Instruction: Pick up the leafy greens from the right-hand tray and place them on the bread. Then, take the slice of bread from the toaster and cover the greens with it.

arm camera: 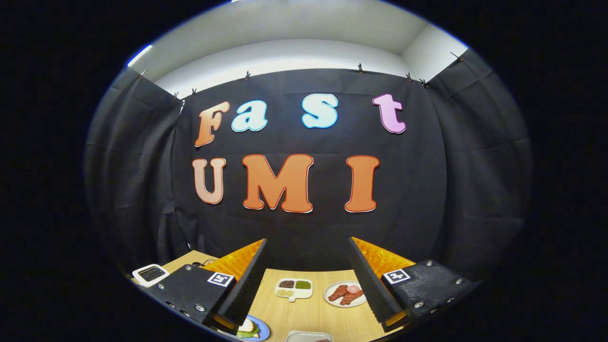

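Observation:
My gripper (308,247) is held high above the wooden table (313,316), open, with nothing between its fingers. Down by the left finger (242,285) a blue plate (262,332) carries a pale bread slice (246,325), and green leaves (251,332) show at its edge. The finger hides part of that plate. A white toaster (151,274) stands at the table's far left, beyond the left finger; its top slots look dark, and I cannot make out any bread in them.
Between the fingers, farther back on the table, lie a white divided dish (294,288) of grains and a white plate (345,293) of sliced meat. The rim of a pale tray (308,336) peeks in nearest to me. The black cloth wall closes off the back.

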### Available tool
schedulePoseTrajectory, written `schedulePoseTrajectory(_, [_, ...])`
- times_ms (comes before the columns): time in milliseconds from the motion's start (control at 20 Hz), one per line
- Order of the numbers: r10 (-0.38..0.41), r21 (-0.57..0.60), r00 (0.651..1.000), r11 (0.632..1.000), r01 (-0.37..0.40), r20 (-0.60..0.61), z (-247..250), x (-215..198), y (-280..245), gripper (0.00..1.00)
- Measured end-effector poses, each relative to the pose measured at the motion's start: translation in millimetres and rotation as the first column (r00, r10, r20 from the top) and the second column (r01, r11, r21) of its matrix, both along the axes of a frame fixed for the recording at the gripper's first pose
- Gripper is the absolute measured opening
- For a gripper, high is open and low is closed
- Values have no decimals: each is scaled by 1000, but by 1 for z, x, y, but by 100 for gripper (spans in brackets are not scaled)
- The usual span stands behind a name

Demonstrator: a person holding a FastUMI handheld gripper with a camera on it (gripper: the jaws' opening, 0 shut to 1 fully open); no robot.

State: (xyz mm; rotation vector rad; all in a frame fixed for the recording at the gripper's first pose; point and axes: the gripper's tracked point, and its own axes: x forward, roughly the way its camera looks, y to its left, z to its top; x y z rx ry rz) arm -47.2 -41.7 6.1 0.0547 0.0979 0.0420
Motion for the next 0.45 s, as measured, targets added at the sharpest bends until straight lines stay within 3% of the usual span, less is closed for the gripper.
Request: schedulePoseTrajectory(450, [-13,-13,993,1000,14,121,35,-9,1,98])
